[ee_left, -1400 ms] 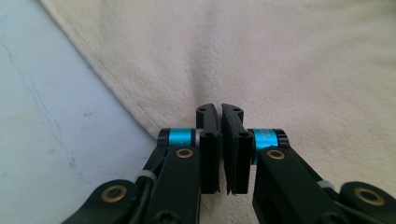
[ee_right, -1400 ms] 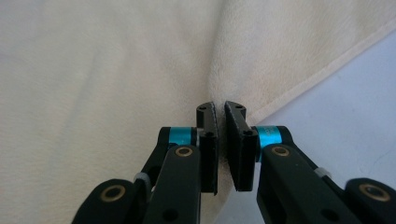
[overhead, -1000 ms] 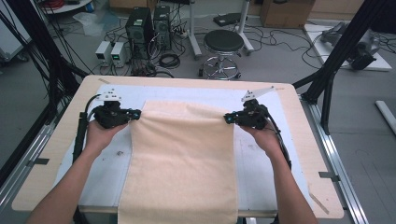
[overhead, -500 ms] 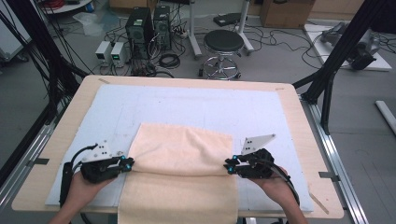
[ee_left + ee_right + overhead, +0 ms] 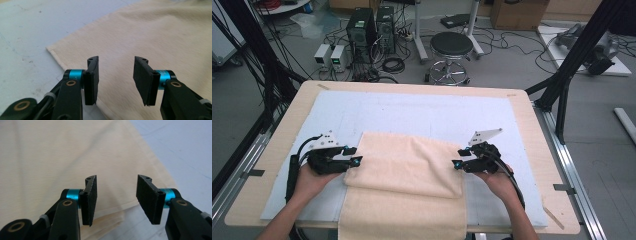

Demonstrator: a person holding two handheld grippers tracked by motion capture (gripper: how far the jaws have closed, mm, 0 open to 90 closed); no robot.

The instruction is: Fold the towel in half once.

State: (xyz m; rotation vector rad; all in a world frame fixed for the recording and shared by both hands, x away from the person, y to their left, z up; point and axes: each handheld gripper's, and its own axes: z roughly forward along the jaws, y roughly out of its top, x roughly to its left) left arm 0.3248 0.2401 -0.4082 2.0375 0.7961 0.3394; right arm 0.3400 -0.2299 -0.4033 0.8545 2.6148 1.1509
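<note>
Lying between my two pairs of tongs is the towel [image 5: 404,175], a cream cloth with a fine, slightly nubbly weave, folded over on itself so a rounded fold runs across its far side and a second layer shows under the near edge. My left tongs [image 5: 354,161] sit just at its left edge and my right tongs [image 5: 456,164] at its right edge. Both have just been opening: the jaws stand spread, flat black ribbed pads facing each other on bright blue collars, with nothing pinched between them.

From the left tongs' own view [image 5: 116,80] the towel [image 5: 155,37] fills the space ahead, its hemmed corner pointing off to the left onto the pale blue mat [image 5: 25,37], which is scuffed and speckled. From the right tongs' view [image 5: 117,200] I see the stacked layers of the towel [image 5: 62,152] at a corner below the jaws, soft and rumpled.

The counter [image 5: 532,115] is light wood with rounded corners under the mat [image 5: 412,112]. The towel's near end hangs over the counter edge and is cut off at the bottom of the high view, so I cannot tell how far it goes. My forearms are cut off there too.
</note>
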